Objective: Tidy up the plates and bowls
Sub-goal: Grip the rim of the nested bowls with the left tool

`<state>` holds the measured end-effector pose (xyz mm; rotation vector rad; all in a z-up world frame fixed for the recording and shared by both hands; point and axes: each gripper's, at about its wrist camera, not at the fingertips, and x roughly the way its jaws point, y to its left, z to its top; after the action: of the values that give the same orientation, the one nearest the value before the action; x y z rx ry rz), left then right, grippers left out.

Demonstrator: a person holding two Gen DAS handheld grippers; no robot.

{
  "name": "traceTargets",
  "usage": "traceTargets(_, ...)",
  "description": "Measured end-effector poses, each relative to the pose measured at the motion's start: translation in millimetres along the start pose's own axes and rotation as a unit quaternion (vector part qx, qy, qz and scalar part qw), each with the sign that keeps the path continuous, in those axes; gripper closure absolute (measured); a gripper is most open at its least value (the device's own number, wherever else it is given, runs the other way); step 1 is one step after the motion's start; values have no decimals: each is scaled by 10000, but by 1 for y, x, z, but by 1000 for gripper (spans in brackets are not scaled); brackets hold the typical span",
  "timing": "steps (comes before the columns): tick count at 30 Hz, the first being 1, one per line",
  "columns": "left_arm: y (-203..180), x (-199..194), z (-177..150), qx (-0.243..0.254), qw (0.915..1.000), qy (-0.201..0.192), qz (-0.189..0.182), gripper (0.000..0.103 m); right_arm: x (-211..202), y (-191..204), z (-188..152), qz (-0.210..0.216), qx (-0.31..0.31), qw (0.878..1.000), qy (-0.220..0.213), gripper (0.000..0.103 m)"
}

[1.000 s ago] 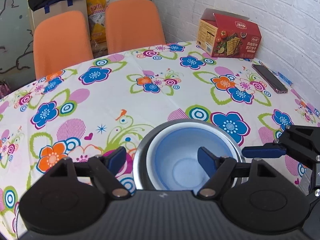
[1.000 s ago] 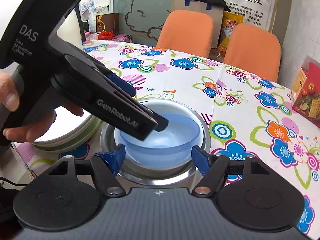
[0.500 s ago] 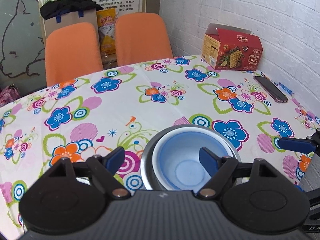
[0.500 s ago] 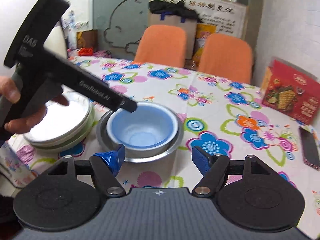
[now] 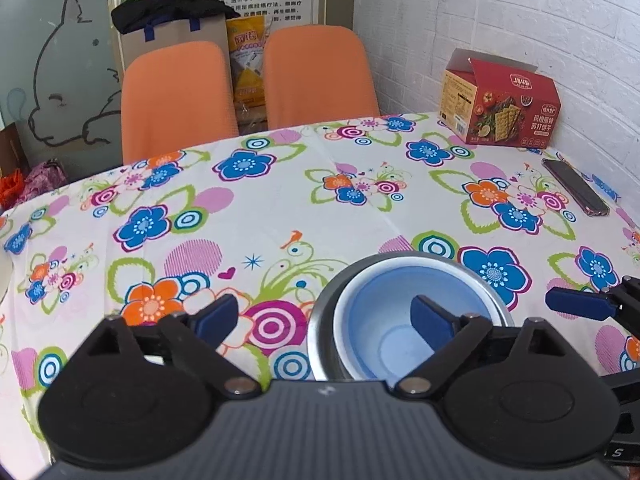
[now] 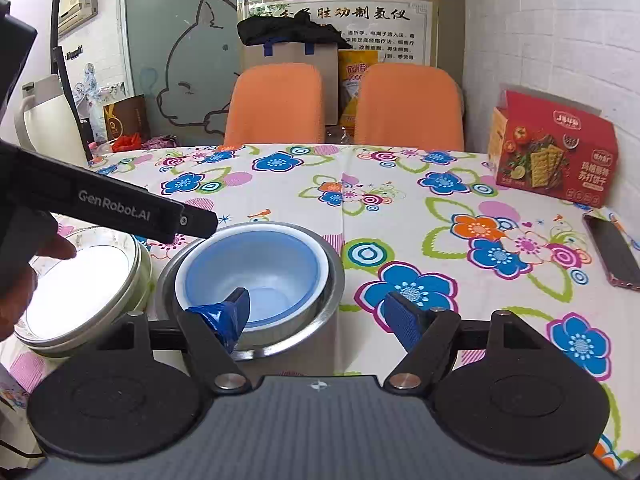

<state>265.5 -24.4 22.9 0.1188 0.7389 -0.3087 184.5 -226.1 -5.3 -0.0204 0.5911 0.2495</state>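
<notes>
A blue bowl [image 5: 392, 316] [image 6: 256, 268] sits nested inside a steel bowl [image 5: 324, 308] [image 6: 332, 292] on the flowered tablecloth. A stack of white plates [image 6: 84, 292] lies just left of the bowls in the right wrist view. My left gripper [image 5: 326, 318] is open and empty, above the near left of the bowls; its arm [image 6: 120, 208] crosses the right wrist view over the plates. My right gripper [image 6: 322, 312] is open and empty, near the bowls' near right side; one of its fingertips [image 5: 576, 304] shows at the right edge of the left wrist view.
A red cracker box [image 5: 500, 108] [image 6: 556, 156] stands at the far right by the brick wall. A phone [image 5: 576, 192] [image 6: 612, 252] lies on the table's right side. Two orange chairs [image 5: 176, 96] [image 6: 408, 108] stand behind the table. A white jug [image 6: 44, 116] is at the far left.
Both grippers have pulled back and up from the nested bowls. The left gripper has drifted left, so the bowls now sit to its right. The bowls have stayed put.
</notes>
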Motion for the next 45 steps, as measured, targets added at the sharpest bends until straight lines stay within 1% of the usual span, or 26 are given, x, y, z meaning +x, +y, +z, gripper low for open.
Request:
traceTargets(2,2,5,1,109,9999,84,-46,10,5,-1,1,10,17,10000,49,42)
traceTargets(4,8,9,4,169,9995,176,-202,10,10,-3,2,13,31,10000,89,42)
traceTargets(10,26,27,13,250,9941,568,-893,10,31,-3,7,82,20,9996,275,42)
traceTargets(15,26,44,17,479,9910,779,-980,10,47,-3,8,118,37,9989,452,42)
traceTargets(18,24,51,17,606,9867,916,-1200,10,55,-2,8,121,48,9983,566,42)
traceTargets(27,18,72,11,727,9833,1180,-1178,10,71,2,4,144,150,9964,827,41)
traceTargets(32,14,78,6,853,9837,1195,-1040,10,72,5,2,149,270,9964,790,38)
traceTargets(38,20,86,5,651,9813,1393,-1154,10,70,10,-3,-38,412,9973,611,37)
traceTargets(42,21,87,6,658,9802,1449,-1179,11,73,10,2,-43,378,9965,747,36)
traceTargets(43,21,87,6,662,9804,1448,-1164,11,73,10,3,-14,363,9962,787,34)
traceTargets(45,21,86,6,645,9808,1440,-1150,11,75,10,4,34,315,9961,830,34)
